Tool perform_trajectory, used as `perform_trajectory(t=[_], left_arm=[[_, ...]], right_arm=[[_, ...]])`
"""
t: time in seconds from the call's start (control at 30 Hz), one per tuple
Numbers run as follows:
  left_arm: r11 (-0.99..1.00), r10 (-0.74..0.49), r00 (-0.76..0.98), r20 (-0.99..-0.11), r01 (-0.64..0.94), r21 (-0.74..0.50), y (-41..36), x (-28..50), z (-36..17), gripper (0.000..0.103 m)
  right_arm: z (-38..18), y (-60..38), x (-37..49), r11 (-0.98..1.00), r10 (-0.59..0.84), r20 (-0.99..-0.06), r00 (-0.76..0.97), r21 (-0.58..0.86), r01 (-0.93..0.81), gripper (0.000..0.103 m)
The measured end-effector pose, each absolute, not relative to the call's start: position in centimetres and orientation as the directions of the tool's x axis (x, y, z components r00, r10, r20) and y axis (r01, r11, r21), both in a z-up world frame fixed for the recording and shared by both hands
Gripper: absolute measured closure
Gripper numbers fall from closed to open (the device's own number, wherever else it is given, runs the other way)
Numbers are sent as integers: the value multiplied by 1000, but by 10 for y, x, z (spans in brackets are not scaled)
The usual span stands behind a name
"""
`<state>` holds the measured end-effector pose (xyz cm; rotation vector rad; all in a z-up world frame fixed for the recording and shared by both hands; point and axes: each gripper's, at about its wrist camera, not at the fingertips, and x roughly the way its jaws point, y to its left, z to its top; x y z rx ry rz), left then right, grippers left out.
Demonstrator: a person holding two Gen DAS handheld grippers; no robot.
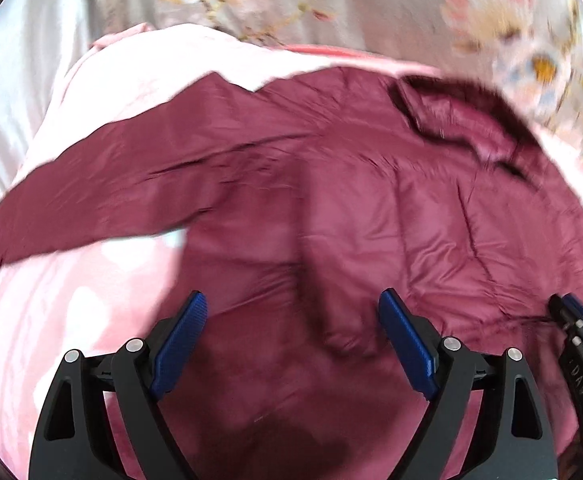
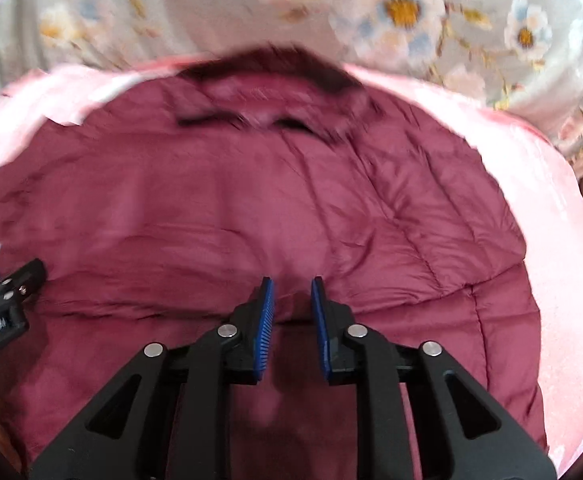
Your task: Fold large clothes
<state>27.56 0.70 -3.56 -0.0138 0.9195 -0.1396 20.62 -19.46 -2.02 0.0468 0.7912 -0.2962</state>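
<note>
A maroon padded jacket (image 1: 331, 184) lies spread on a pink blanket (image 1: 71, 320), collar with dark fur trim (image 1: 467, 120) at the far side. One sleeve (image 1: 91, 200) stretches out to the left. My left gripper (image 1: 291, 304) is wide open above the jacket's lower part, holding nothing. My right gripper (image 2: 291, 284) hovers over the jacket (image 2: 251, 200) with its jaws a narrow gap apart, nothing between them. The right gripper shows at the right edge of the left wrist view (image 1: 571, 320); the left one shows at the left edge of the right wrist view (image 2: 11, 284).
The pink blanket (image 2: 551, 280) covers a bed. Behind it hangs grey fabric with a flower print (image 2: 371, 12). Pale sheet folds (image 1: 7, 100) lie at the left.
</note>
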Motion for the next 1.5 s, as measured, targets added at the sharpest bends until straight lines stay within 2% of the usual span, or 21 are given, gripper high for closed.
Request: perform_trajectory(t=[0.1, 0.37, 0.5, 0.6, 0.63, 0.67, 0.7, 0.73, 0.77, 0.8, 0.93, 1.03, 1.23, 1.37, 1.43, 1.47, 1.5], left_arm=[[988, -142, 611, -779, 44, -146, 70, 268, -21, 17], [908, 22, 570, -822, -355, -222, 270, 285, -36, 19], [837, 55, 542, -839, -483, -257, 331, 297, -49, 21], [812, 53, 554, -831, -509, -287, 348, 302, -50, 23], [809, 63, 554, -830, -516, -282, 350, 304, -49, 27], [811, 72, 553, -830, -516, -274, 349, 305, -48, 41], [821, 71, 553, -830, -505, -265, 346, 309, -46, 64], [831, 70, 545, -835, -495, -253, 342, 314, -43, 75], [839, 68, 546, -835, -485, -249, 337, 318, -40, 92], [847, 66, 550, -833, -472, -245, 332, 323, -37, 101], [908, 97, 619, -780, -376, -185, 286, 335, 6, 103], [949, 54, 695, -717, -259, -179, 237, 333, 49, 103], [984, -161, 787, -596, 77, -163, 96, 311, 126, 103], [942, -330, 726, -603, 293, -164, -8, 284, 128, 102], [919, -378, 675, -634, 357, -169, -48, 277, 111, 97], [905, -402, 639, -656, 386, -179, -66, 273, 97, 87], [888, -429, 587, -686, 412, -203, -84, 270, 79, 71]], right_arm=[[-10, -166, 185, 971, -204, -680, 705, -49, 233, 69], [-37, -127, 160, 984, -145, -714, 685, -29, 178, 69], [-43, -122, 154, 983, -151, -710, 688, -33, 182, 66], [-45, -124, 154, 982, -145, -714, 685, -22, 185, 64], [-46, -124, 154, 982, -144, -715, 684, -20, 187, 63], [-46, -125, 154, 981, -147, -716, 682, -20, 191, 61], [-46, -125, 154, 981, -149, -717, 681, -20, 195, 58], [-47, -126, 154, 981, -143, -718, 681, -12, 193, 58], [-47, -127, 154, 981, -139, -718, 682, -6, 194, 58], [-47, -127, 154, 981, -136, -718, 683, -1, 194, 58], [-47, -128, 154, 981, -132, -716, 686, 5, 194, 58], [-46, -131, 152, 981, -121, -712, 692, 22, 194, 58], [-36, -147, 139, 967, -135, -683, 717, 67, 246, 52], [-29, -172, 124, 949, -176, -678, 713, 76, 307, 52], [-28, -188, 115, 934, -195, -679, 707, 90, 345, 51], [-28, -197, 109, 926, -204, -680, 704, 100, 365, 51], [-28, -202, 105, 920, -210, -680, 702, 105, 378, 50]])
